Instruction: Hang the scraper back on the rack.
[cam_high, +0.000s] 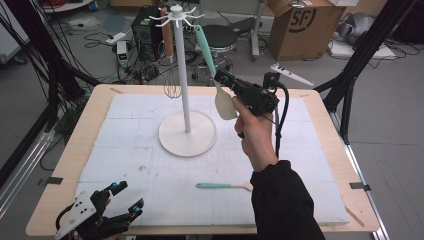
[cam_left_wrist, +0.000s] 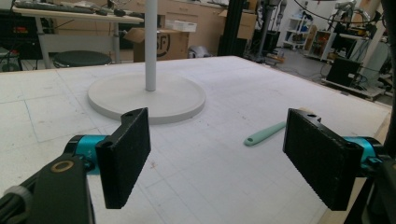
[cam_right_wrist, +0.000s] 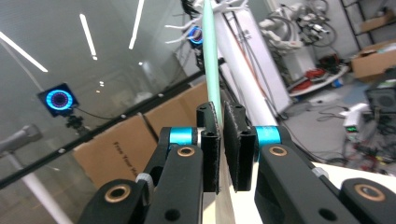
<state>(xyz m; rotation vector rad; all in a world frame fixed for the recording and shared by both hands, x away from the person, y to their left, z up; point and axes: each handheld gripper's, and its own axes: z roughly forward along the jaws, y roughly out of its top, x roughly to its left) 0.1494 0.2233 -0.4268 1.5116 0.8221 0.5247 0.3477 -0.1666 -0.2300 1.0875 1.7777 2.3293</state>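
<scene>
A white hook stand (cam_high: 185, 75) rises from a round base (cam_high: 187, 134) at the middle of the table, and a wooden-handled whisk (cam_high: 171, 82) hangs from it. My right gripper (cam_high: 220, 77) is held high beside the pole, shut on a mint-handled spatula (cam_high: 205, 49) whose handle end reaches up to the hooks and whose cream blade hangs below the jaws. In the right gripper view the jaws (cam_right_wrist: 221, 135) pinch the mint handle (cam_right_wrist: 212, 65). A second mint spatula (cam_high: 222, 185) lies flat on the mat. My left gripper (cam_high: 127, 197) rests open at the front left corner, pads (cam_left_wrist: 126, 154) wide apart.
A white mat (cam_high: 130, 150) covers the wooden table. Behind the table stand a cardboard box (cam_high: 305, 25), a black stool (cam_high: 220, 35) and electronics with cables. Black frame legs (cam_high: 360, 55) slant at the right. The person's sleeve (cam_high: 285, 200) comes in at the front.
</scene>
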